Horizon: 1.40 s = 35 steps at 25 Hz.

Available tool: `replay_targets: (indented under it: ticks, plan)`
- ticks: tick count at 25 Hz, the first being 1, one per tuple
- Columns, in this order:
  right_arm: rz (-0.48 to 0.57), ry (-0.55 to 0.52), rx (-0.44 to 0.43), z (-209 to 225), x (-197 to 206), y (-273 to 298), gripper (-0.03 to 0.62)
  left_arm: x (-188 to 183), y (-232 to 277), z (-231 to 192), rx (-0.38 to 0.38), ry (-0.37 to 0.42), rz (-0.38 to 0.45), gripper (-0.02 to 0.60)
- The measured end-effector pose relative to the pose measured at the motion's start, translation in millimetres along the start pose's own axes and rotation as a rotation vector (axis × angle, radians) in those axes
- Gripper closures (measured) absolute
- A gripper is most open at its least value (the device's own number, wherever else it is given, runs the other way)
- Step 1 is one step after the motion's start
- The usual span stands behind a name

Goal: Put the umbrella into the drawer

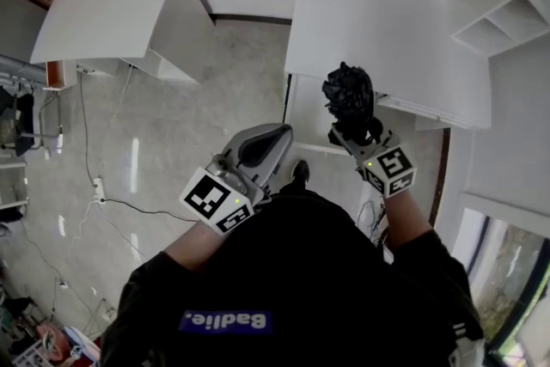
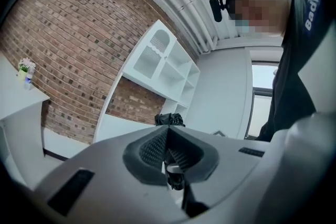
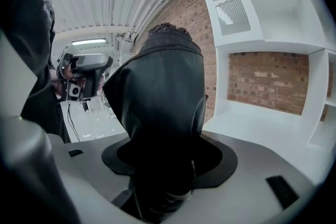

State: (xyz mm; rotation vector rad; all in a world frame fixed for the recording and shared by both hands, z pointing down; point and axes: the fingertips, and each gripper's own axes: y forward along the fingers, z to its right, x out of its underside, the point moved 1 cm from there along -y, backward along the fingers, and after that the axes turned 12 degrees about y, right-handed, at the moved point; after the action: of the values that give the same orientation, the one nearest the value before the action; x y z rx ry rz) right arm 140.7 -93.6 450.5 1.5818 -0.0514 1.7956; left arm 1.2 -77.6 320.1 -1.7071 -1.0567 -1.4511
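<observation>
Firmly, right tool (image 1: 350, 131) around black umbrella (image 1: 348, 93); left tool (image 1: 266, 143) seemingly closed, empty.

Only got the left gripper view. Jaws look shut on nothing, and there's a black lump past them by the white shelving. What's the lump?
Observer: A folded black umbrella. The right hand-held gripper is shut on it.
Operator: Held how?
Observer: In the right gripper view it stands upright, lower end between the jaws, the rest sticking up free.
Operator: Where is it over the furniture?
Observer: The head view puts it above the near edge of the white desk, on the person's side.
</observation>
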Motion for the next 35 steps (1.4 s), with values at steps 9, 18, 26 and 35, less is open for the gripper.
replay_targets:
  ticks: [9,18,26,35]
  plan:
    - [-0.191,-0.012,-0.078,55,65,39,0.326,16,33,-12,-0.110,-0.014,-0.050,0.580]
    - [-0.352,-0.141,-0.091,85,143,85,0.326,38,33,-31,-0.153,-0.009,-0.083,0.580]
    - [-0.540,-0.287,-0.093,113,207,115,0.326,45,24,-43,-0.194,-0.013,-0.113,0.580]
    - [-0.736,-0.417,-0.161,125,279,142,0.326,47,14,-48,-0.246,-0.026,-0.121,0.580]
